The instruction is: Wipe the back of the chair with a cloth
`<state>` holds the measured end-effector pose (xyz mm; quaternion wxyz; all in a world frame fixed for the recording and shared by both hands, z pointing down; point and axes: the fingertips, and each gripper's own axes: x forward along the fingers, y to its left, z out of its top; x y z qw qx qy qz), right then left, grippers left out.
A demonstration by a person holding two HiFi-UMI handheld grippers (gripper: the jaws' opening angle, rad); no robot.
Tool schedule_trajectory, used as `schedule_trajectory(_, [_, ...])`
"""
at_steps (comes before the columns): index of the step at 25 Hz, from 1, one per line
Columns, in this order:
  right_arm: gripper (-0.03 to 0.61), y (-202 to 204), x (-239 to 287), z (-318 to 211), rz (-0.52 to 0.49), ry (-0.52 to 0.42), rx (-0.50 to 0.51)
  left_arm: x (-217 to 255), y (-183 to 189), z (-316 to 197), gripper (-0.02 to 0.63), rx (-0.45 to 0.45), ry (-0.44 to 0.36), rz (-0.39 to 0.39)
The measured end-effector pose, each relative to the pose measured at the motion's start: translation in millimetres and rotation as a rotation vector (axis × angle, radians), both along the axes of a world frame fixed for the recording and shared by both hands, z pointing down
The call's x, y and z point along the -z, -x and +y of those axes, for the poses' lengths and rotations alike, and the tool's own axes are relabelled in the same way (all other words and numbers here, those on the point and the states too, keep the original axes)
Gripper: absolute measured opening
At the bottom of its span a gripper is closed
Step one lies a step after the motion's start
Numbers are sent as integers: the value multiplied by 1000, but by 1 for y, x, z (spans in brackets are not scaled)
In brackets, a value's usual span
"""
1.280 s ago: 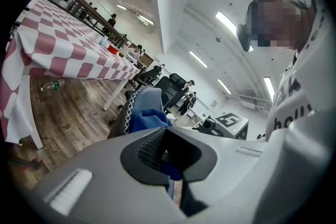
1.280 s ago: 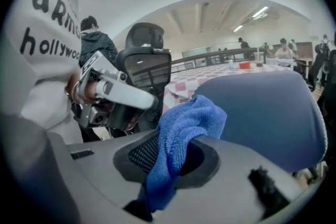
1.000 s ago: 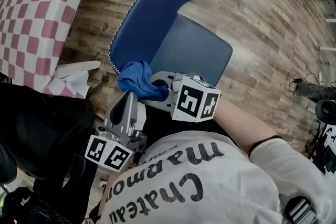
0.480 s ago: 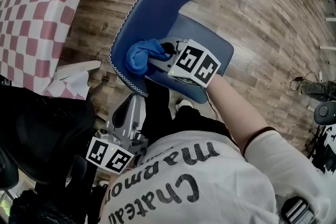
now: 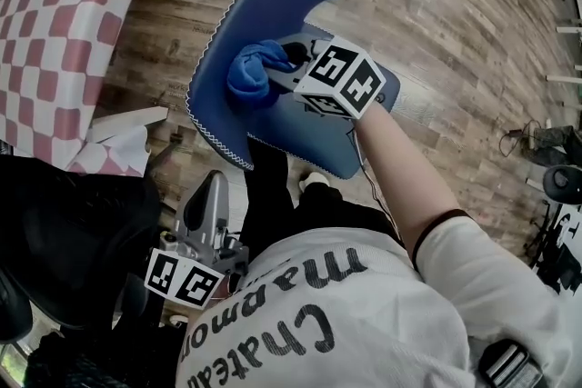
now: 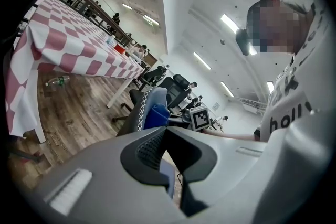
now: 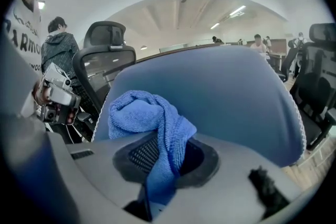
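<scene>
A blue chair stands below me with its backrest [image 5: 259, 9] toward the checkered table and its seat [image 5: 364, 127] to the right. My right gripper [image 5: 284, 59] is shut on a bunched blue cloth [image 5: 250, 73], which rests against the inner face of the backrest. In the right gripper view the cloth [image 7: 152, 118] hangs from between the jaws in front of the backrest [image 7: 231, 97]. My left gripper [image 5: 207, 204] hangs low by my body, away from the chair, shut with nothing in it. From the left gripper view, the chair [image 6: 152, 105] and cloth [image 6: 156, 115] show edge-on.
A table with a red-and-white checkered cloth [image 5: 64, 23] stands left of the chair. A black office chair [image 5: 64, 232] is close at my lower left. Wooden floor [image 5: 455, 32] spreads to the right, with cables and chair bases at the far right edge.
My right gripper has carried the cloth up from the backrest's lower edge onto its face, further up and away from me. The left gripper has sunk slightly.
</scene>
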<state>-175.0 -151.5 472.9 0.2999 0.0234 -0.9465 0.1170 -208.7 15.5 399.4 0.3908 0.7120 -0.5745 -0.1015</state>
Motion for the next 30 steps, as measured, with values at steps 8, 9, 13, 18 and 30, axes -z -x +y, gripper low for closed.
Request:
schedule_trajectory(8, [84,-29,-9,-59,21,-11,-215,0,1,5,5,16,2,5])
schedule_trajectory(9, [84,-34,-12,-70,28,-17,-253,0,1,5,5,17,3,4])
schedule_trajectory(13, [84,-63,-21,-120,55,-26,-468,-1,3,6,5,24,8,5])
schedule_trajectory(18, [84,-104,-18,-169,-14,42,-728,-3,5,7,5,32,17,4])
schedule_trajectory(30, [84,-130,0,-177,21,-73,-851,3,-1,-6,5,-6,-6,-23])
